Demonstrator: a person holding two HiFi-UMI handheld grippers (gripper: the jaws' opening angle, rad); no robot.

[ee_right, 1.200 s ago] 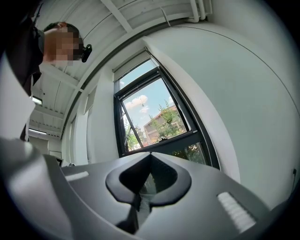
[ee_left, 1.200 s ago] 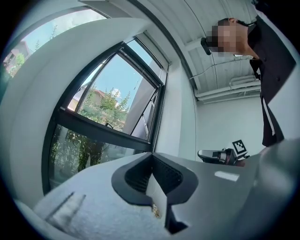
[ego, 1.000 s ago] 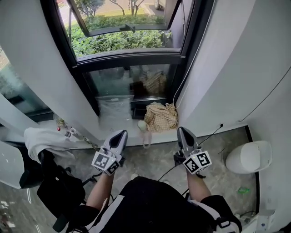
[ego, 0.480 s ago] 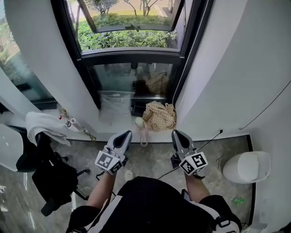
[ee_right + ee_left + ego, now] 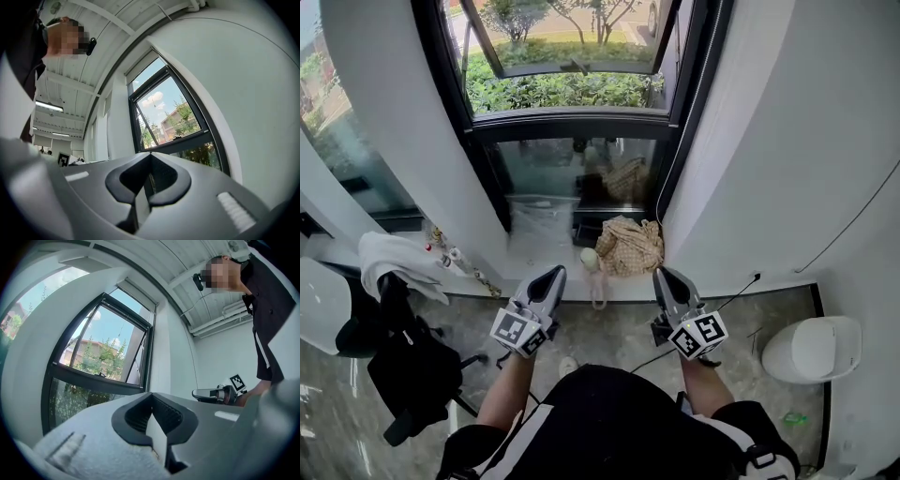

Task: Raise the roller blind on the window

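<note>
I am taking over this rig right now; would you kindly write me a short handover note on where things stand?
Left gripper: shut and empty, held low in front of the window.
Right gripper: shut and empty, level with the left one and also short of the window.
Roller blind: only a pale strip shows at the window's top; the glass below it is uncovered.
Cord: a thin line hangs along the wall by the right frame; neither gripper touches it.
Done: nothing is gripped yet.
Left: reach the cord, grip it and pull, if the blind has further to rise.
</note>
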